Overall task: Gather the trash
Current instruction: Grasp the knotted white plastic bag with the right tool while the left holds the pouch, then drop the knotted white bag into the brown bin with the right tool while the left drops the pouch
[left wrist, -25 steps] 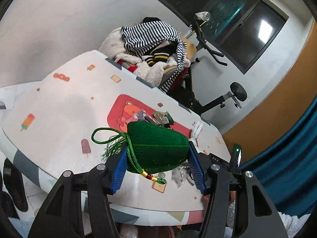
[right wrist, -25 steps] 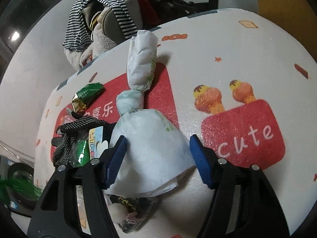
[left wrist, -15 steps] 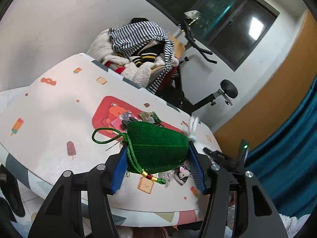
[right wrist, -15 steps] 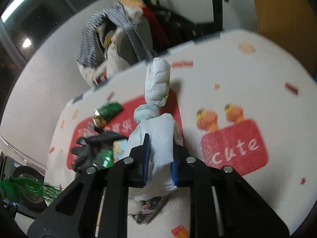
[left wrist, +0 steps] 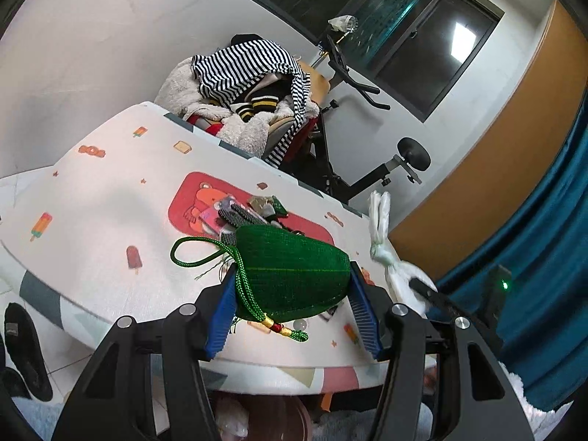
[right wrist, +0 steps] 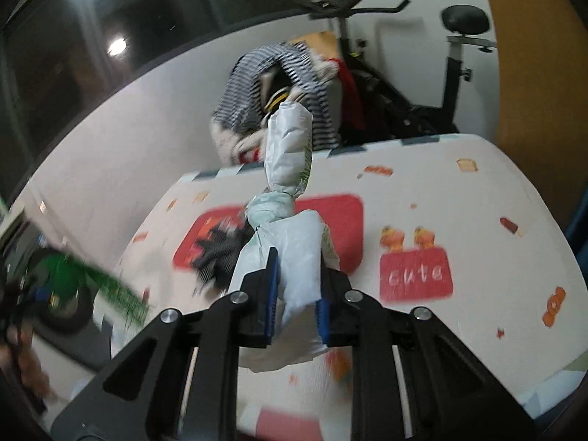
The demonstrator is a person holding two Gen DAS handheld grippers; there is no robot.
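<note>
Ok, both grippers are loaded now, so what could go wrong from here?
The right gripper pinches only the lower part of the knotted white bag; its long top could swing and slip. The green pouch in the left gripper trails a cord that may snag the wrappers on the table.

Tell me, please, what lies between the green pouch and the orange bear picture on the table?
In the left wrist view, a small heap of wrappers lies between the green pouch and the orange bear picture.
</note>
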